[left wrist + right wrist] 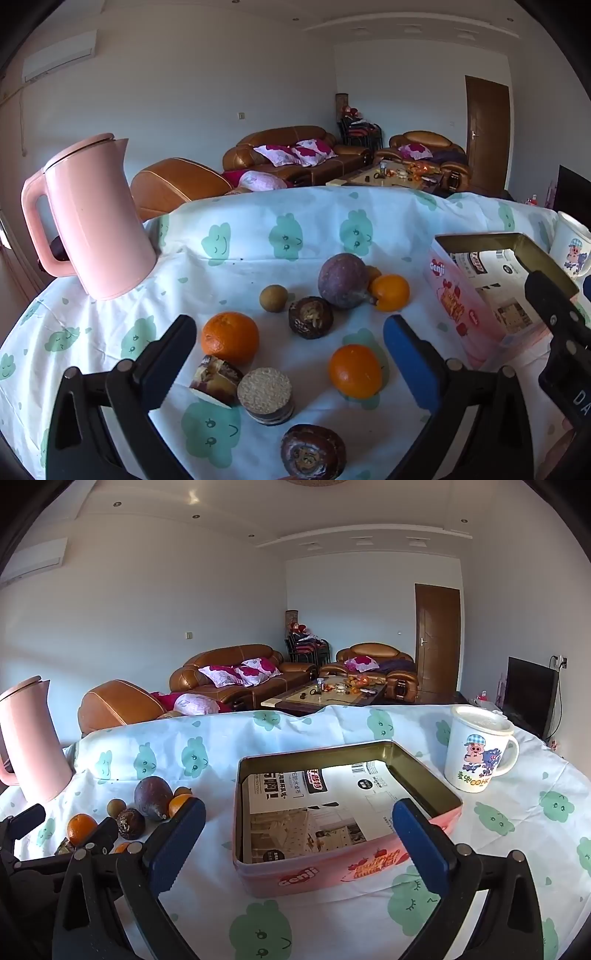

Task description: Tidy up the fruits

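Observation:
Several fruits lie on the clouded tablecloth: an orange (pixel 229 336), another orange (pixel 354 371), a third (pixel 390 292), a purple passion fruit (pixel 342 280), a small brown longan (pixel 273 298) and dark wrinkled fruits (pixel 310 317). My left gripper (pixel 291 350) is open and empty, above the fruits. A pink tin box (pixel 332 864), lined with printed paper and holding no fruit, stands to their right. My right gripper (pixel 299 834) is open and empty, at the box's near edge. The fruits also show at the left of the right wrist view (pixel 153 797).
A pink kettle (pixel 92 218) stands at the table's left back. A white cartoon mug (pixel 478 749) stands right of the box. A round biscuit stack (pixel 265 395) and a cut piece (pixel 216 378) lie among the fruits. Sofas and a coffee table are behind.

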`<state>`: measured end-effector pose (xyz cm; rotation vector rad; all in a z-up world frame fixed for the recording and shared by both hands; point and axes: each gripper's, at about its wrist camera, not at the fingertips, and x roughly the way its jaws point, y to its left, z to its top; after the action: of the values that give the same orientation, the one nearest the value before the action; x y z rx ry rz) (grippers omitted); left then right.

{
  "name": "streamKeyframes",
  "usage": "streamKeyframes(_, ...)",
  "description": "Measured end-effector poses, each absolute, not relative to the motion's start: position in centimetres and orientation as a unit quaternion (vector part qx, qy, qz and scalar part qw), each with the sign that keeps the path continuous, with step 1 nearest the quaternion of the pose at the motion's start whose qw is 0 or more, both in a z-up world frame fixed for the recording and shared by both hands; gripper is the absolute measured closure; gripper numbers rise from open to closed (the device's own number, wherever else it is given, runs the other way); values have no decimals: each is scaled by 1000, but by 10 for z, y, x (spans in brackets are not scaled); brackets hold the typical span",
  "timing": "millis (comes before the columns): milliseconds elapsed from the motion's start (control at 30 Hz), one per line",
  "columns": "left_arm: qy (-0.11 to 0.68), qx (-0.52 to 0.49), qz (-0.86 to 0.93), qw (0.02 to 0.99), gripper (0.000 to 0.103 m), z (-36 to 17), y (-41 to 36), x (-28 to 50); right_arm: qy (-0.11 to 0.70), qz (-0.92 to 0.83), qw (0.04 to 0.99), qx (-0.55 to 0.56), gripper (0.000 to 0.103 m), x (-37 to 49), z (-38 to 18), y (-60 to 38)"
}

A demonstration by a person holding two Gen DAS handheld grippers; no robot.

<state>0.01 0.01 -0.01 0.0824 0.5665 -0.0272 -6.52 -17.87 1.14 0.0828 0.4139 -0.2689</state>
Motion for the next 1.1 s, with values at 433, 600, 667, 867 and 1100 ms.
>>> streamKeyframes(433,275,29,-26,961,0,0,0,-10,210,-134,968,45,1,-62,9,-182)
streamKeyframes(600,276,37,-33,960,0,1,-1,-6,213,-136,966,47,1,-64,11,-180)
streamKeyframes(667,276,36,-33,960,0,1,-1,-5,213,-137,966,48,1,-63,8,-180)
streamKeyframes(867,277,36,-33,960,0,1,0,-5,215,-135,966,50,1,-63,11,-182)
streamKeyframes(1100,278,36,-33,959,0,1,-2,-6,215,-135,966,50,1,-63,11,-183)
